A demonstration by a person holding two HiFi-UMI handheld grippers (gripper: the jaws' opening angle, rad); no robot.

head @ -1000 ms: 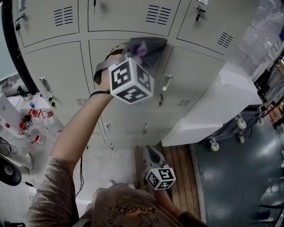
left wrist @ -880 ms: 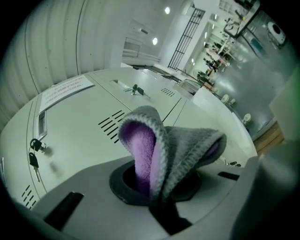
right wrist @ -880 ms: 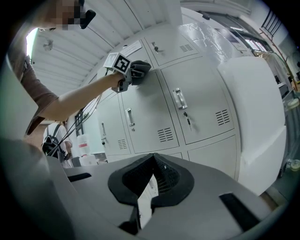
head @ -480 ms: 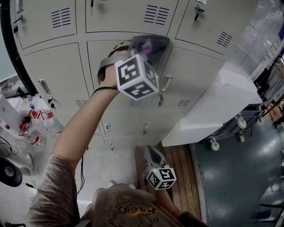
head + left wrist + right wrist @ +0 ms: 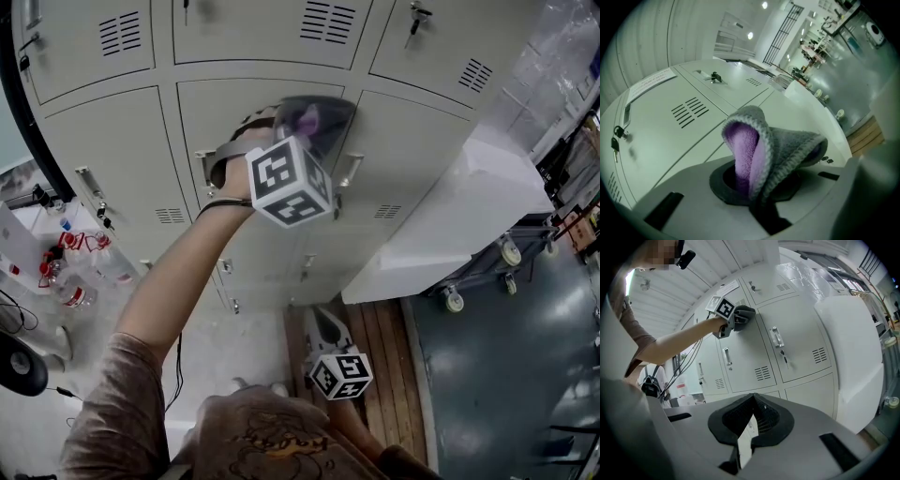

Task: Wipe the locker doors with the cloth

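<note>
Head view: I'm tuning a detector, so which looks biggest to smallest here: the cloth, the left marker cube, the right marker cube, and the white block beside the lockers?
1. white block
2. left marker cube, though nearness to the camera inflates it
3. cloth, partly hidden behind that cube
4. right marker cube

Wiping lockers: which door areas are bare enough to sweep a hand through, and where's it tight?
Free: the right door, right of its handle and above the right vent; the left door above the left vent. Tight: beside the left tool, shut on the cloth, where that handle protrudes.
</note>
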